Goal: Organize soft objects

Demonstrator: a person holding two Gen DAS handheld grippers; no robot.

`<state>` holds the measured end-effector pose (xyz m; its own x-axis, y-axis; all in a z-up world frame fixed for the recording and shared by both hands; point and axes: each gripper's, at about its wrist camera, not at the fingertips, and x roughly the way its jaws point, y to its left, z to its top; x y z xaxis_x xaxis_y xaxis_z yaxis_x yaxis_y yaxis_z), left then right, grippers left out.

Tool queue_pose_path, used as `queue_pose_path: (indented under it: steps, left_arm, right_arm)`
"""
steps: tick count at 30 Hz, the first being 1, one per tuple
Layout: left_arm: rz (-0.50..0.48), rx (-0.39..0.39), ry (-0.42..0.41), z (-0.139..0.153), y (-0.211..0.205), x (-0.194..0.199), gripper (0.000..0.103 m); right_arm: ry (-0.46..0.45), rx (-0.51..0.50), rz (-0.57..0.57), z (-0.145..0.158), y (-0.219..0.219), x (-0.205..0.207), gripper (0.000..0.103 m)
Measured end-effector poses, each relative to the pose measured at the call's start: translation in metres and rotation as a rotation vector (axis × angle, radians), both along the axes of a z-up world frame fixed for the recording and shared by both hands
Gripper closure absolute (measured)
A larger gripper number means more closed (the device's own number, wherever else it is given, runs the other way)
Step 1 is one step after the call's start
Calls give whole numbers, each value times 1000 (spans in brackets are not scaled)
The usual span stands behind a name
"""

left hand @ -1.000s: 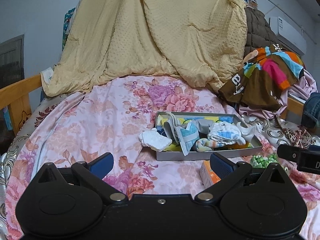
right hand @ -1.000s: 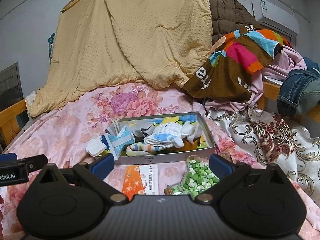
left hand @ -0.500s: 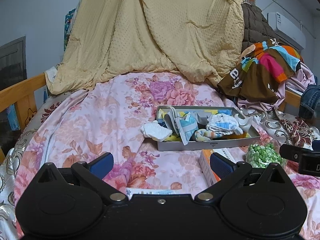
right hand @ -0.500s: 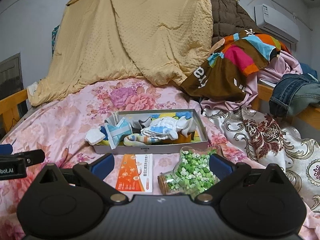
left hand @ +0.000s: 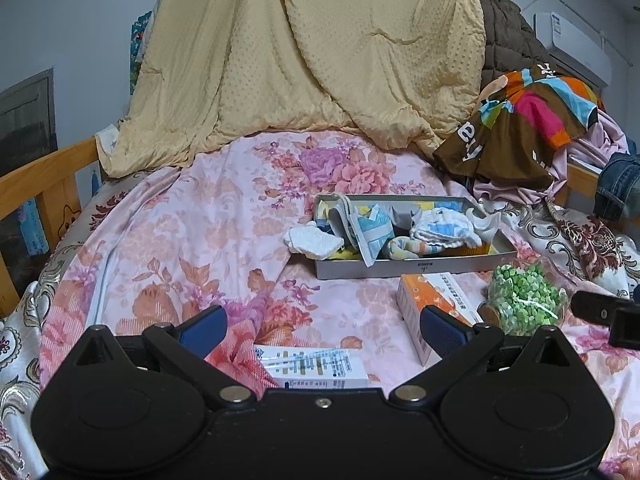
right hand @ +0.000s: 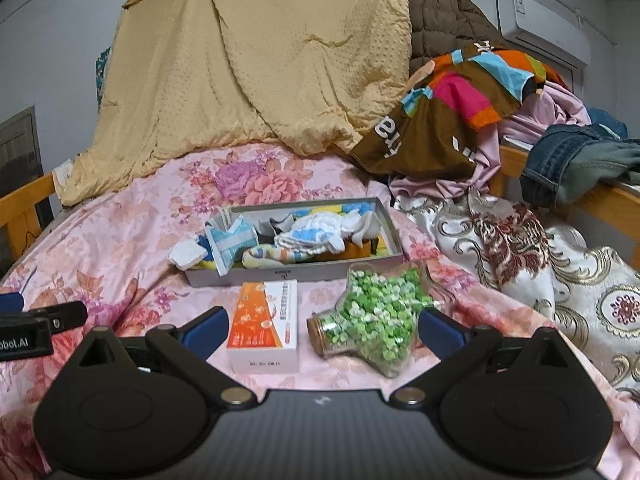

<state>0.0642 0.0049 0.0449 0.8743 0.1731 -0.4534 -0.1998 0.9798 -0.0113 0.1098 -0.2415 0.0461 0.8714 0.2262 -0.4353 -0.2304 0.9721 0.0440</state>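
Both grippers have drawn back from the tray over the last second, and neither carries anything: the left gripper (left hand: pixel 322 326) stands wide with bare bedspread and a white box (left hand: pixel 312 366) between its fingers, and the right gripper (right hand: pixel 322 328) stands equally wide, framing an orange box (right hand: pixel 264 326) and a jar (right hand: pixel 370 322) of green bits lying on its side. As they backed off, the white box came into the left view and the orange box and jar slid from the bottom edge into full sight, so the hard items now lie nearest the fingers. Farther out sits the tray (left hand: pixel 412 268) on the floral bedspread (left hand: pixel 192 240), heaped with socks (right hand: pixel 316 232), while a white cloth (left hand: pixel 314 242) hangs over its left rim, half out. The retreat suggests a pause to survey rather than a grasp. That cloth looks like the loose end; the nearer boxes and jar are not soft and probably stay put.
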Motion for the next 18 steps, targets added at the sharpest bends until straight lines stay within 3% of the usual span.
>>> queue_pose_path:
  steps: [18]
  left_arm:
    - [2, 18, 60, -12, -2, -1, 1]
  right_arm:
    - [45, -19, -2, -10, 0, -6, 0]
